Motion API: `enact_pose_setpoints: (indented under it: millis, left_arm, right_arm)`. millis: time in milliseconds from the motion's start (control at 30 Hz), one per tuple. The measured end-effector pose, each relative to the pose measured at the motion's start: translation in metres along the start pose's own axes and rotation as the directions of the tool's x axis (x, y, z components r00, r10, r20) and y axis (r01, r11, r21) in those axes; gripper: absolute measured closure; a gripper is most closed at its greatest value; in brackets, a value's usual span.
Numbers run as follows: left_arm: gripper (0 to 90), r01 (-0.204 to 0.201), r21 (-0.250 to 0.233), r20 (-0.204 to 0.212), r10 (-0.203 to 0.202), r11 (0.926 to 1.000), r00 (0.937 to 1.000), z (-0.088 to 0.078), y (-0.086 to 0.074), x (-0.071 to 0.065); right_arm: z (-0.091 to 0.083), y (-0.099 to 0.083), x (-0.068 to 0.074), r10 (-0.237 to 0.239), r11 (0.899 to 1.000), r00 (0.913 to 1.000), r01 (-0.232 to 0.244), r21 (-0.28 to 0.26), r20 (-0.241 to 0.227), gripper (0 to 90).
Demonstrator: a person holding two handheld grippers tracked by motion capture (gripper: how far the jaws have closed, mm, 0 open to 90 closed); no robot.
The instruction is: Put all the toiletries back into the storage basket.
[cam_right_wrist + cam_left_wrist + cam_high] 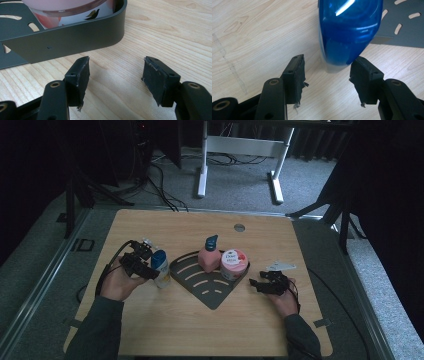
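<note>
I am holding my left gripper (145, 262) at about nine o'clock on the table (150, 330), right beside the blue-capped bottle (161, 267), which is standing upright on the wood just off the left edge of the dark slotted tray (200, 287). In the left gripper view the bottle's blue cap (348, 32) is sitting at twelve o'clock from my jaws, its pale lower tip reaching down between them. The jaws are standing apart with wood showing on both sides of the tip, so I am gripping nothing here; the pads (295, 75) are not pressing on the bottle.

My right gripper (267, 284) is resting at about three o'clock on the table, just off the tray's right corner. Its jaws are spread wide and empty over bare wood.

The high view is giving me the whole layout: a pink bottle (209, 257) and a round pink jar (233, 263) are standing side by side on the tray. The right gripper view is adding what that one lacks: the tray's raised rim (75, 37) at eleven o'clock from my jaws, with the jar (62, 12) just behind it.
</note>
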State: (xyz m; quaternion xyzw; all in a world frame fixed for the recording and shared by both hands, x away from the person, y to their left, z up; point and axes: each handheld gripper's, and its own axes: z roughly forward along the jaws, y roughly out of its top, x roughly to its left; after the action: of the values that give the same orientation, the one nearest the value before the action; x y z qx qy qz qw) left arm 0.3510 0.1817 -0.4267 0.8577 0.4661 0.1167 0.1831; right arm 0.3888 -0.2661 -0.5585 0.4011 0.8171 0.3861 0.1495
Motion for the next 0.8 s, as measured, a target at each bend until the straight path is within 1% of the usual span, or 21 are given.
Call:
enact_pose_setpoints:
  millis: [133, 333, 433, 667, 700, 800]
  left_arm:
    - [45.7, -0.004, -0.001, 0.002, 0.004, 1.0, 1.0, 0.002, 0.003, -0.001]
    - [43.1, 0.0, -0.007, 0.008, 0.0, 1.0, 1.0, 0.006, 0.008, 0.0]
    - [43.0, 0.009, -0.007, 0.023, -0.009, 0.9999, 0.9997, 0.009, 0.013, 0.001]
    - [44.8, 0.014, -0.009, 0.039, -0.014, 0.9999, 0.9991, 0.013, 0.02, 0.001]
    - [45.6, 0.009, -0.004, 0.045, -0.009, 1.0, 0.9989, 0.015, 0.023, 0.001]
    - [47.1, 0.005, 0.0, 0.045, -0.005, 1.0, 0.999, 0.017, 0.025, 0.001]
  right_arm:
    - [0.0, 0.0, 0.0, -0.001, 1.0, 1.0, 0.001, 0.0, 0.0, 37.9]
    - [0.0, 0.0, 0.0, -0.003, 1.0, 1.0, 0.003, 0.001, 0.0, 37.9]
    - [0.0, 0.0, 0.0, -0.004, 1.0, 1.0, 0.004, 0.0, -0.001, 37.9]
    - [0.001, 0.0, 0.0, -0.004, 1.0, 1.0, 0.004, 0.0, -0.003, 37.9]
    - [0.001, 0.0, 0.0, -0.006, 1.0, 1.0, 0.006, -0.001, -0.002, 37.9]
    - [0.001, 0.001, 0.0, -0.004, 1.0, 1.0, 0.004, 0.0, -0.003, 37.8]
